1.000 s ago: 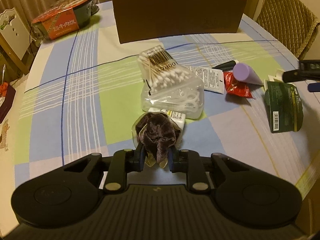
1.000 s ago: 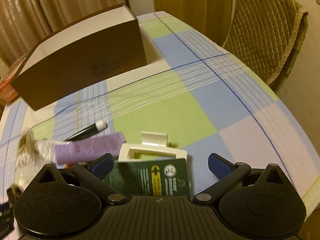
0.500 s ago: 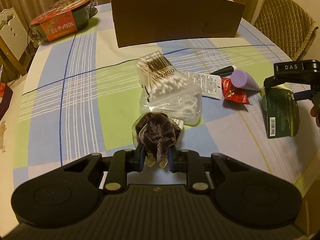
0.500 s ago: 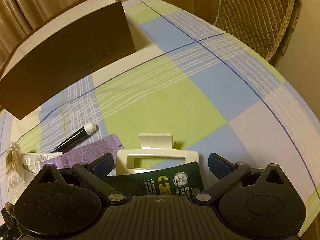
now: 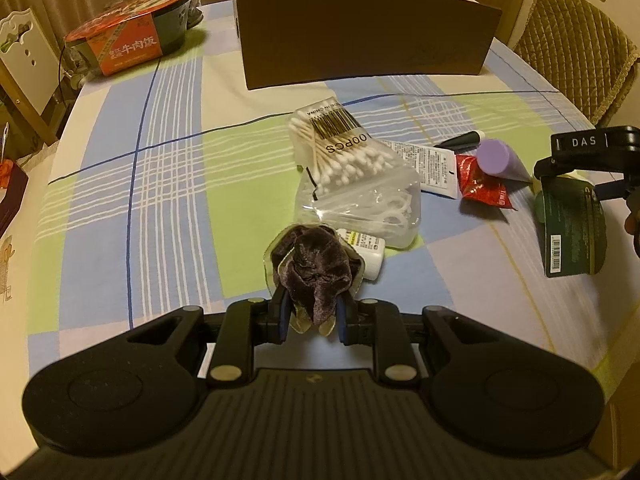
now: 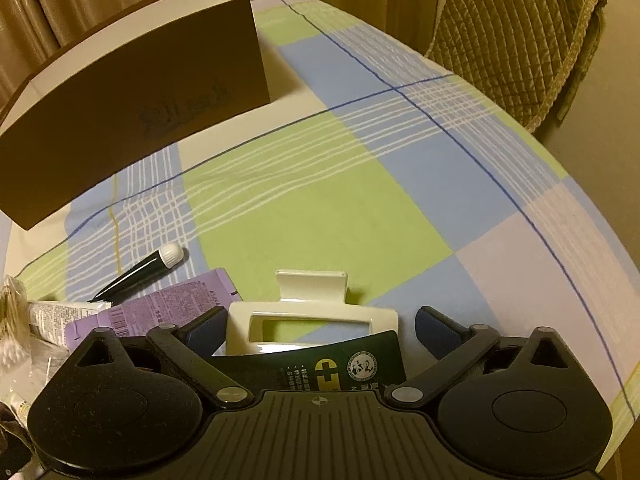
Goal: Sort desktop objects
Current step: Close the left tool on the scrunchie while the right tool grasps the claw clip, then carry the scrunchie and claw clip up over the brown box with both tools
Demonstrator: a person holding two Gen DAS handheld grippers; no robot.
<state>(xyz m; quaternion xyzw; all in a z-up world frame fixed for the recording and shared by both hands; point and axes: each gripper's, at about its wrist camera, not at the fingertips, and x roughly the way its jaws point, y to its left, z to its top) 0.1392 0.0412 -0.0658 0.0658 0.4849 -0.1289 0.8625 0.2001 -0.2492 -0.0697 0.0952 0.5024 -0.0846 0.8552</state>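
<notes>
My left gripper [image 5: 313, 312] is shut on a dark purple velvet scrunchie [image 5: 316, 266] and holds it just above the checked tablecloth. Behind it lie a small white bottle [image 5: 366, 249], a clear bag of cotton swabs [image 5: 352, 176], a white tube [image 5: 428, 168], a red sachet [image 5: 482, 186] and a purple tube [image 5: 498, 158]. My right gripper [image 6: 318, 330] stands open over a cream hair claw [image 6: 310, 316] and a dark green packet [image 6: 352, 364]; its fingers straddle both. The right gripper [image 5: 590, 160] shows at the left view's right edge above the green packet [image 5: 570, 232].
A tall brown open box [image 5: 364, 48] stands at the back of the table, also seen as the brown box [image 6: 132, 92]. A red instant-rice bowl [image 5: 132, 40] sits back left. A black pen [image 6: 140, 272] lies by the purple tube [image 6: 160, 312]. A quilted chair [image 6: 516, 32] is at the right.
The left gripper has lifted and drawn back a little with the scrunchie. The right gripper has moved forward over the hair claw and green packet, staying open.
</notes>
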